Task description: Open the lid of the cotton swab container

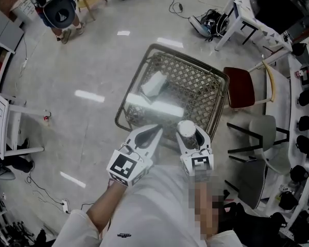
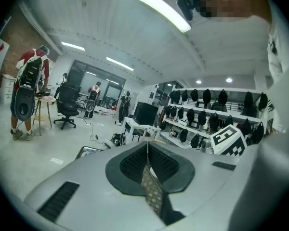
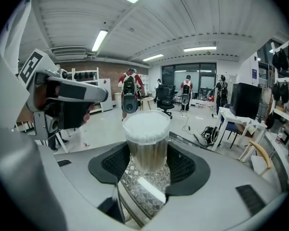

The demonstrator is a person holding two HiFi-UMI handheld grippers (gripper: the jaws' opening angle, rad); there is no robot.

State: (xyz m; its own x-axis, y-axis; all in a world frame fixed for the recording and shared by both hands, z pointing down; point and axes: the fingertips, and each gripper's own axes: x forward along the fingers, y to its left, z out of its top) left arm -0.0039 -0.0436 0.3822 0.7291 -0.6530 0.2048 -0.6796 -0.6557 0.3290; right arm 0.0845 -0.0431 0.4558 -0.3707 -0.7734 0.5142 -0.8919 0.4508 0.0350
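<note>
The cotton swab container (image 3: 147, 138) is a clear round tub with a white top, standing upright between the jaws of my right gripper (image 3: 147, 154), whose pads press on its sides. In the head view the container (image 1: 187, 129) shows from above in the right gripper (image 1: 188, 136), held over the near edge of a wicker table (image 1: 201, 81). My left gripper (image 1: 153, 133) hangs just left of it, a little apart, jaws shut with nothing between them. In the left gripper view the left gripper (image 2: 147, 147) shows its pads closed together.
The wicker table has a glass top with a white packet (image 1: 154, 84) on it. A red-seated chair (image 1: 239, 87) and a grey chair (image 1: 262, 128) stand to the right. A white desk (image 1: 7, 120) stands at left. A person with a backpack (image 1: 59, 9) is far off.
</note>
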